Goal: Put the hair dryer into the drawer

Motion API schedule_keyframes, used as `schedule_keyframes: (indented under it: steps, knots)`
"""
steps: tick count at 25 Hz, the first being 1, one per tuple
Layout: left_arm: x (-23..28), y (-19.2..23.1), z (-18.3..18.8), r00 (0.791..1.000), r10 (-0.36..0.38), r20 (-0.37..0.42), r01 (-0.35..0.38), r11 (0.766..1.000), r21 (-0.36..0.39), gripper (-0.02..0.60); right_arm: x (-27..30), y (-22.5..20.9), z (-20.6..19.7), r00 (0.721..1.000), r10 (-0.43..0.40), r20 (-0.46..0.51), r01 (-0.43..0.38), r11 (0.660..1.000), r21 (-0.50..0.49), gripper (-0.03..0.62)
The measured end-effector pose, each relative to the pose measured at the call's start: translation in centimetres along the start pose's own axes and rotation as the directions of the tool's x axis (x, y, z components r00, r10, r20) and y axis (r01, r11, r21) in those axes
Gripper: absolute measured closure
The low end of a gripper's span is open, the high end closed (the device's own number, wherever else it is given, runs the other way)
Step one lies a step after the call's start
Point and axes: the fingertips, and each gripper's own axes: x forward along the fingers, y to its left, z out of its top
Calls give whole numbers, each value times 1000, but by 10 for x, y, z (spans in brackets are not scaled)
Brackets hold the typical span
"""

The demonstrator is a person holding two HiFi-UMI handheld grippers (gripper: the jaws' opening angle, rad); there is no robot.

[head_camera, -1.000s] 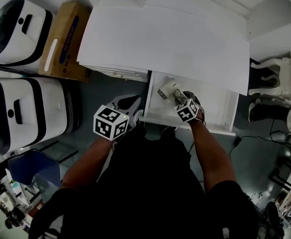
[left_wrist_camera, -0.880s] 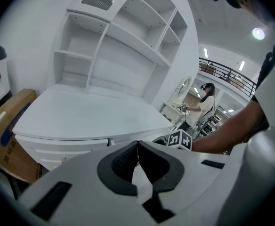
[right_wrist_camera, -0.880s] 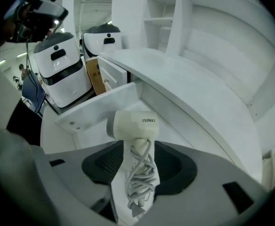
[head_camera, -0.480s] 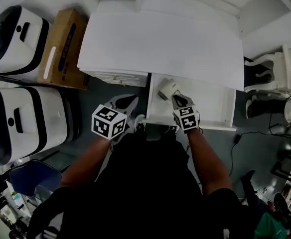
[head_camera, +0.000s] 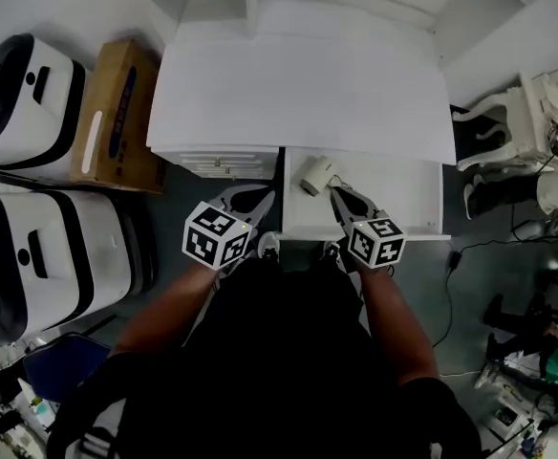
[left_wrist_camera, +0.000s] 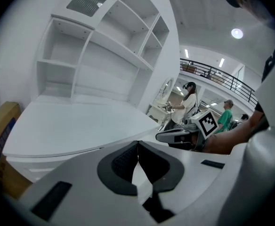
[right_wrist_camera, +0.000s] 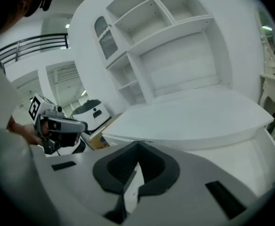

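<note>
The white hair dryer (head_camera: 315,173) lies at the left end of the open white drawer (head_camera: 403,199), under the desk top (head_camera: 298,94). My right gripper (head_camera: 334,191) (right_wrist_camera: 138,145) hangs just right of the dryer, above the drawer's front part and apart from it. Its jaws have just been closing; they meet with nothing between them. My left gripper (head_camera: 263,197) (left_wrist_camera: 138,142) is left of the drawer, also shut and empty. Each gripper shows in the other's view: the right gripper (left_wrist_camera: 175,136) and the left gripper (right_wrist_camera: 57,126).
A cardboard box (head_camera: 115,113) and two white-and-black machines (head_camera: 31,75) (head_camera: 40,247) stand left of the desk. White furniture (head_camera: 537,113) and floor cables (head_camera: 461,256) are at the right. Open shelves (left_wrist_camera: 104,46) rise behind the desk. People (left_wrist_camera: 189,102) stand far off.
The right gripper has let go of the hair dryer, risen out of the drawer towards its front edge, rolled and shut. The dryer stays in the drawer. The left gripper barely moved.
</note>
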Motion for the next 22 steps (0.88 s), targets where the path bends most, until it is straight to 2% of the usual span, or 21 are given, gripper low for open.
schedule_keyframes:
  steps: [5,13,22]
  knots:
    - [-2,-17,16,998,-44,34,43,998,43,572,-36,15,21,996,17,91,-23,998,65,569]
    - [-7,-52,34,994,-56,92,50,997,63,572,-74,38,38,986,80,147,-85,996,31,569]
    - [-1,-121,26,992,-35,120,29,998,55,572,-134,39,27,982,143,127,-141,990,-23,569]
